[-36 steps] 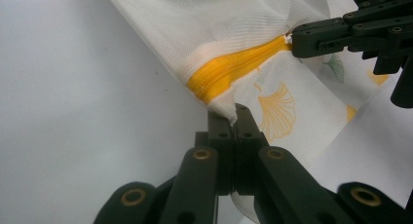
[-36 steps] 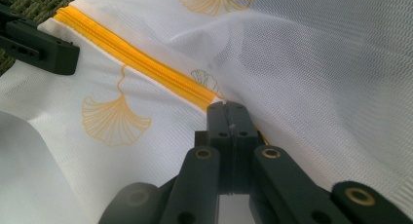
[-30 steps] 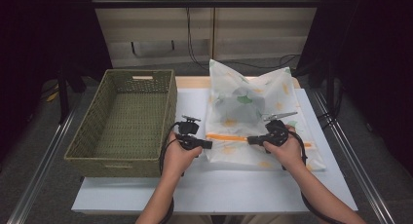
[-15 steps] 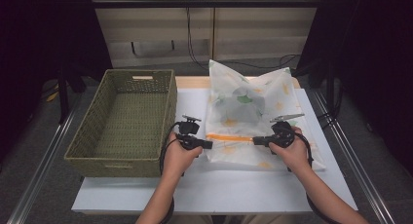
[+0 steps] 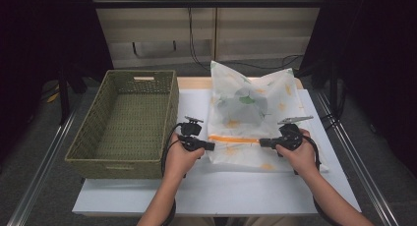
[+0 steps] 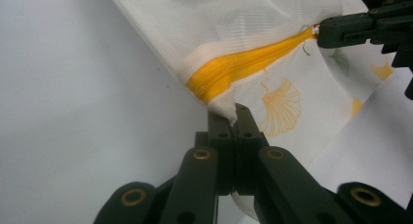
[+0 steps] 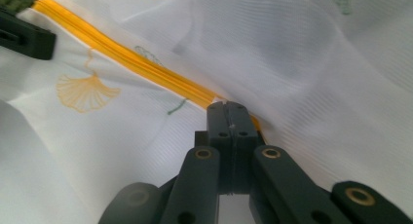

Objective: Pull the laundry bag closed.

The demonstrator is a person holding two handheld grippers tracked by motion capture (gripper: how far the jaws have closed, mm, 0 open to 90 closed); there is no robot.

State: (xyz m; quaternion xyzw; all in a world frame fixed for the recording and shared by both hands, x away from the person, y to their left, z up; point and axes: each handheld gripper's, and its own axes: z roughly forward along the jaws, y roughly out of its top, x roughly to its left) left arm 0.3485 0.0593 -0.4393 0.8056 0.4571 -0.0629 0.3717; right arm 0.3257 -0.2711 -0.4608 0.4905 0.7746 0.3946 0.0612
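Pinching the mesh bag (image 5: 253,115) at its orange zipper (image 5: 233,139), left claw (image 6: 235,118) clamped on one end, right claw (image 7: 233,115) clamped on the other

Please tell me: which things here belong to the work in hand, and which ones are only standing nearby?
In use:
- white mesh bag with orange zipper
- left gripper, shut on the bag's corner
- right gripper, shut at the zipper's other end

Nearby only:
- green woven rectangular basket
- white table

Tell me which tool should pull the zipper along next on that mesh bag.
Right, probably. The right tool is clamped on the orange zipper itself, seemingly at the slider, while the left tool pinches the mesh bag corner at the zipper's end, anchoring it.
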